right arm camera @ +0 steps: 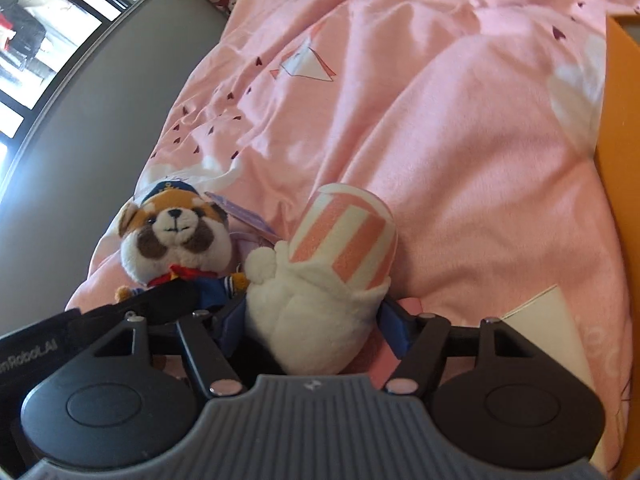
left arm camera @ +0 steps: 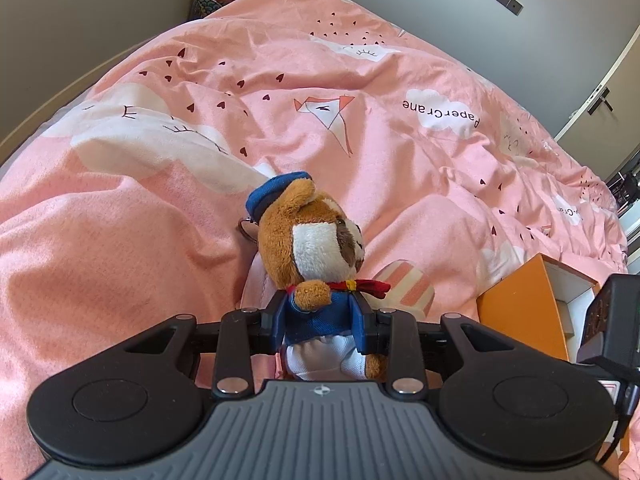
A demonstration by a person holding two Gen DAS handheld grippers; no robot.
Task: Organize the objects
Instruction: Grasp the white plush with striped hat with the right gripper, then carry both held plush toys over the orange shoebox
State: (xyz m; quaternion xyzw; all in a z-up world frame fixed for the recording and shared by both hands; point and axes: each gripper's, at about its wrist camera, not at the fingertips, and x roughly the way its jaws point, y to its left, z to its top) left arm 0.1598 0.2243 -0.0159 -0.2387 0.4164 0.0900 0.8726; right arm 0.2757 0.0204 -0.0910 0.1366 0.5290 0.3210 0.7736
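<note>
1. While lying on the bed [left arm camera: 120,220], bear [left arm camera: 316,248] pinched at its torso by left tool [left arm camera: 320,326].
2. Right tool [right arm camera: 316,320] pinching popcorn plush [right arm camera: 320,280] beside it.
3. Likely soft, light, squashy; best gripped mid-body.

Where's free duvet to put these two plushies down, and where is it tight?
Free: the wide stretch of pink duvet beyond the sailor plush, around the paper-crane print up to the PaperCrane cloud. Also duvet left of the plush. Crowded: close in, where left gripper, right gripper, the striped popcorn plush and the orange box bunch together.
</note>
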